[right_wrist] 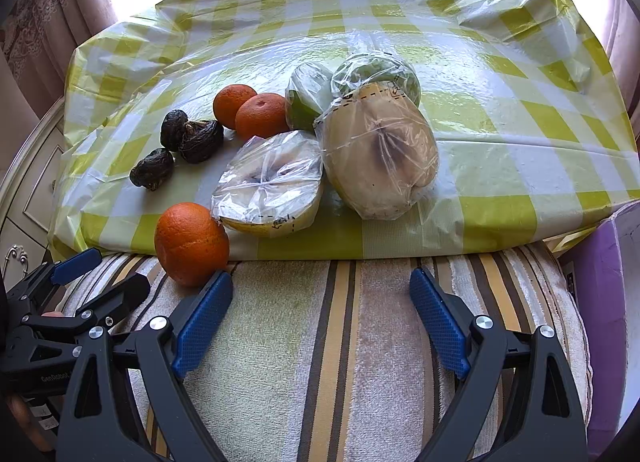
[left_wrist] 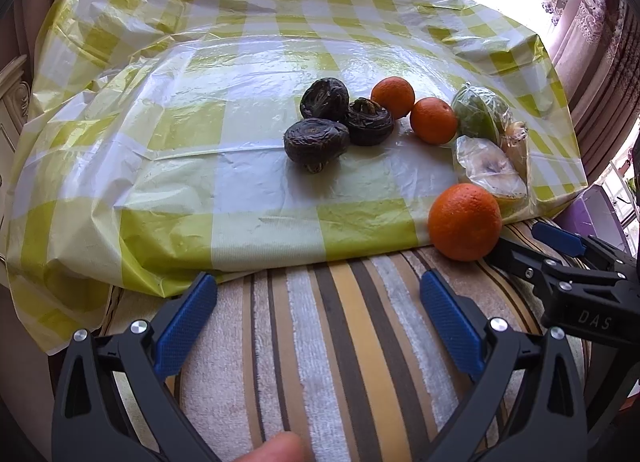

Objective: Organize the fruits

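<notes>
**Both tongs wide and empty; loose orange nearest, wrapped fruit needs a softer hold**

The left tongs (left_wrist: 318,312) stand wide apart at the bottom of the left wrist view, over the striped towel (left_wrist: 320,342), gripping nothing. The right tongs (right_wrist: 322,312) are just as wide in the lower part of the right wrist view, also empty, with one blue pad close beside the near orange (right_wrist: 191,244).

That orange sits at the lower left of the right wrist view, resting at the front edge where the checked plastic cloth (right_wrist: 500,166) meets the towel. It looks firm and round with a pebbled skin, probably light enough for one grip; take it across its widest middle, since a round fruit likely rolls if pinched off-centre.

Further up the bench, the cut pale fruit in cling film (right_wrist: 270,186) and the larger wrapped pale fruit (right_wrist: 380,154) touch each other at centre frame. The film looks slick and the flesh soft, so a gentle squeeze on the rind sides seems wise. Behind them lie two wrapped green fruits (right_wrist: 376,72).

Toward upper left, two more oranges (right_wrist: 260,114) touch, and three dark wrinkled fruits (right_wrist: 196,140) cluster beside them; these look small, hard and dry, easy to pinch.
</notes>
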